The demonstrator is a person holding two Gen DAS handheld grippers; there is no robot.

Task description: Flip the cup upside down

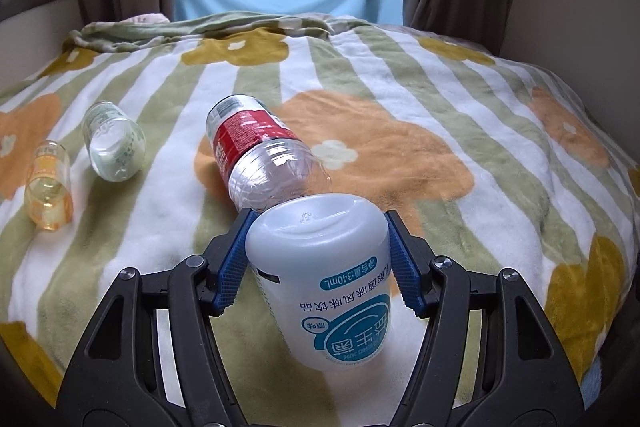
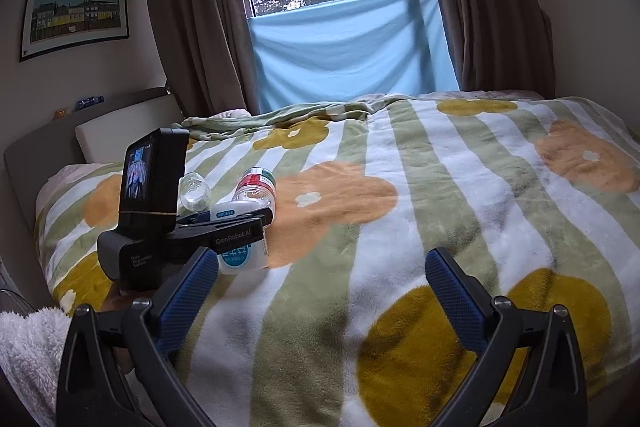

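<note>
My left gripper (image 1: 318,255) is shut on a white plastic cup (image 1: 320,267) with a blue printed label. The cup is upside down, its closed base towards the top and its label inverted, and its lower end is at the blanket. In the right wrist view the same cup (image 2: 240,257) shows at the left between the left gripper's fingers. My right gripper (image 2: 320,291) is open and empty, above the blanket to the right of the cup.
A clear cut bottle with a red label (image 1: 260,155) lies just behind the cup. A clear glass cup (image 1: 114,143) and a small orange cup (image 1: 48,187) lie at the left. All rest on a striped flowered blanket (image 1: 440,107) over a bed.
</note>
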